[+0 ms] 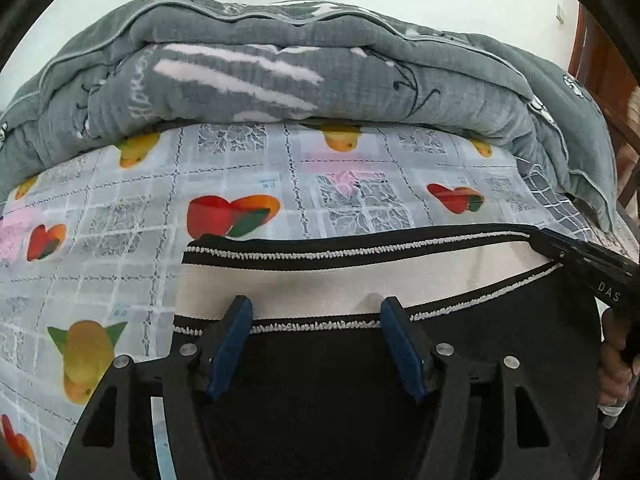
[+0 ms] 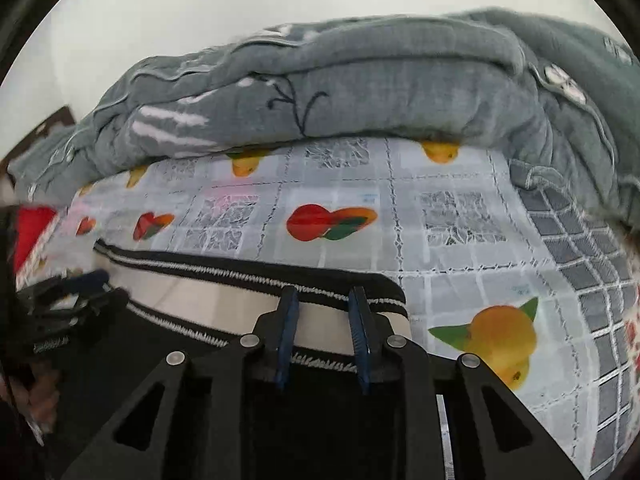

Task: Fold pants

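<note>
A big bed sheet with squares and painted fruit (image 1: 248, 184) covers the bed and fills the middle of both pictures. A thick grey quilt, folded into a fat roll (image 1: 280, 76), lies along the top of both pictures, well apart from the clothes.

The black pants with a wide cream waistband edged in black and white stripes (image 1: 320, 280) lie flat on the sheet in the lower half of both views. The waistband runs from side to side, and the black cloth comes down toward the bottom of the frame.

The left gripper (image 1: 316, 320) sits at the bottom middle of the left view. Its blue pads are spread wide over the lower stripe of the waistband and do not press on it. The right gripper (image 2: 323, 312) is at the bottom middle of the right view, near the right corner of the waistband. Its pads are a little apart over the cloth. I cannot tell if they pinch it.

I think these pants are soft, light and floppy. They will sag and bunch when lifted. The waistband looks thicker and firmer, so its two corners seem the best places to hold. A thin pinch may slip off.
</note>
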Demonstrator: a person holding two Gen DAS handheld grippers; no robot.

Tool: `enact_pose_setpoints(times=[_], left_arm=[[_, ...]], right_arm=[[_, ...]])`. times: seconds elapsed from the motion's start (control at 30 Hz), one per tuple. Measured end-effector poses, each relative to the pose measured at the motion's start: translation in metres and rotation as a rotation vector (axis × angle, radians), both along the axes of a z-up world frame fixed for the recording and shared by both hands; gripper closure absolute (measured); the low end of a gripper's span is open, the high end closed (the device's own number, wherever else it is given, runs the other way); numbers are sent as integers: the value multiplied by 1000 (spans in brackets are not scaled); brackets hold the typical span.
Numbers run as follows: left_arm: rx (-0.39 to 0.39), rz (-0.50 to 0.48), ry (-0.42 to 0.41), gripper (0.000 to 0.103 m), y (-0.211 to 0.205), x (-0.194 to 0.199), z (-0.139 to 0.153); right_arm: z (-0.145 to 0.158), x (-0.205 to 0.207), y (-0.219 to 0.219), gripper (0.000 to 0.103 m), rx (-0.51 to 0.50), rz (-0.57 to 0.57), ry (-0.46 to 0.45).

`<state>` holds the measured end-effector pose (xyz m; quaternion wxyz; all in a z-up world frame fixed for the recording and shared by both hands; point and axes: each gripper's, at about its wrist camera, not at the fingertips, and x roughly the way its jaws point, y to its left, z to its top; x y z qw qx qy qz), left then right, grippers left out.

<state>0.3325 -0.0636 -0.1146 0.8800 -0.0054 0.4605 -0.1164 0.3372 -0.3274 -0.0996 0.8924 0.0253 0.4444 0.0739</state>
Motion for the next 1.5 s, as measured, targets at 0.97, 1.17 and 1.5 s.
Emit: enact_pose_setpoints(times=[0.97, 1.17, 1.5], left_arm=[[14, -85, 76, 28, 32, -225, 31], [63, -30, 113, 29, 62, -258, 28], [245, -78, 8, 56, 33, -236, 30]], right_arm=[[10, -179, -16, 72, 7, -24, 66], [19, -215, -20, 73, 25, -45, 83], [30, -254, -32, 73, 117, -81, 113]])
